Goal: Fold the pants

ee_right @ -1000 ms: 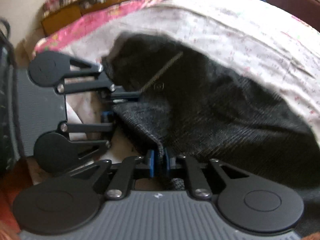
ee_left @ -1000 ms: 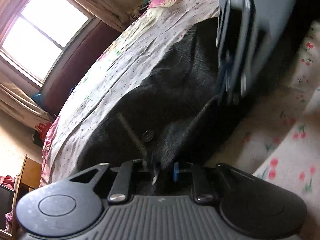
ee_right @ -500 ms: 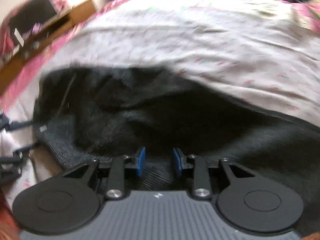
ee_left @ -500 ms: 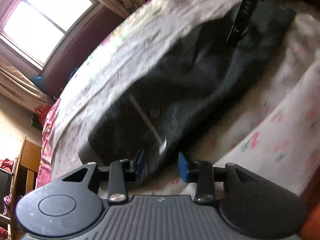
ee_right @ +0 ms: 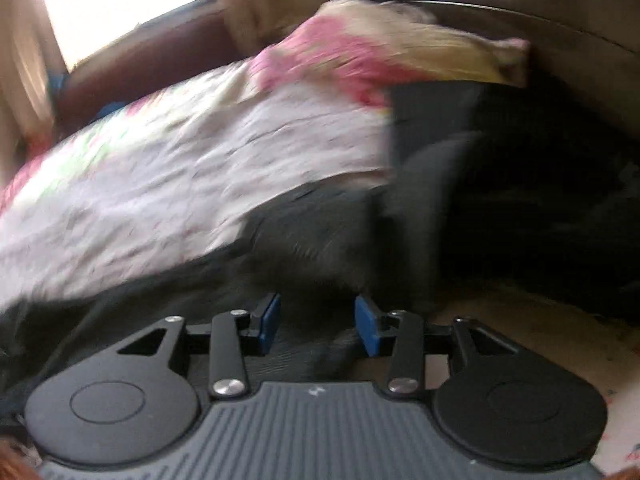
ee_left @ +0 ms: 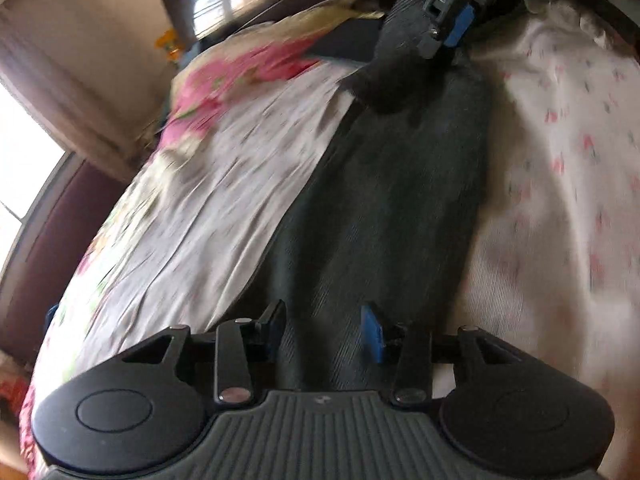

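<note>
Dark charcoal pants (ee_left: 392,208) lie lengthwise on the bed, running away from my left gripper (ee_left: 324,330). That gripper is open, its blue pads apart just above the near part of the cloth, holding nothing. My right gripper shows at the far end of the pants in the left wrist view (ee_left: 448,36). In the right wrist view the right gripper (ee_right: 316,322) is open over the dark pants (ee_right: 320,232); that view is blurred.
The bed has a white flowered sheet (ee_left: 208,200) on the left and a white cherry-print cover (ee_left: 560,184) on the right. A pink and yellow pillow (ee_right: 360,52) lies at the bed head. A window (ee_left: 24,152) and curtain are at the left.
Both grippers let go of the pants' waist and opened. Both have swung along the pants toward the bed head; the waist with zip and button is out of view.
</note>
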Demonstrator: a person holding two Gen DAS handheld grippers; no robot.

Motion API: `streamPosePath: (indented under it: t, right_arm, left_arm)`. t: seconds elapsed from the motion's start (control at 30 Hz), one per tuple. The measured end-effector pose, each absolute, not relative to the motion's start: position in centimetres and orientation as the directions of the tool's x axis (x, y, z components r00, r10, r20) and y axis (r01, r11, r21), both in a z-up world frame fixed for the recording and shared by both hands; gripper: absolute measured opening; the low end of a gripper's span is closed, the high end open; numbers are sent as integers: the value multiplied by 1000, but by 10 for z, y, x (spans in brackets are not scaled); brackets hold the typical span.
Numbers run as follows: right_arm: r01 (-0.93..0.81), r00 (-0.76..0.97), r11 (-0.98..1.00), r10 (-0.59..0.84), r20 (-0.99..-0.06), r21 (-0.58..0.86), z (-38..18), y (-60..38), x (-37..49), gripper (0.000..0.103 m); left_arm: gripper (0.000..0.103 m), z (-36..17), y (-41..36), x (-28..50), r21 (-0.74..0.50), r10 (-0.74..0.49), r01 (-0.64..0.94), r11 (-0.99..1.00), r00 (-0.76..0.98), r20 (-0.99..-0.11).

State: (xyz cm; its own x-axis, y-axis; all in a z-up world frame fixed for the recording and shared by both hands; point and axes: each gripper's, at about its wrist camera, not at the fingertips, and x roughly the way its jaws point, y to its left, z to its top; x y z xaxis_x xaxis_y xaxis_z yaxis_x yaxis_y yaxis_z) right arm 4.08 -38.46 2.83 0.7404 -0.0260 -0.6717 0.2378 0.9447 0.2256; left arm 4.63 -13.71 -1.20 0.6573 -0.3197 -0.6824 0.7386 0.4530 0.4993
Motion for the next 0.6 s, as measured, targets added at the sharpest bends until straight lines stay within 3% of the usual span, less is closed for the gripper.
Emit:
streamPosePath:
  t: [0.17,0.5,0.6]
  right_arm:
    - [185,752,953,19,-659,239,23,-397,57,53]
    - [-50,775,981,-82,-627,-189,7,-342,51,61]
    - [-60,777,913,-211,-593,-403,-7,-325,59,59]
  left_arm:
    - [60,-12,-182,60,467,-357,779,418,614,-704]
    - [62,-20,-220,54,456,-390,824,337,563,-728]
    - [62,-19,-222,52,444,-397,828,342,556,-730]
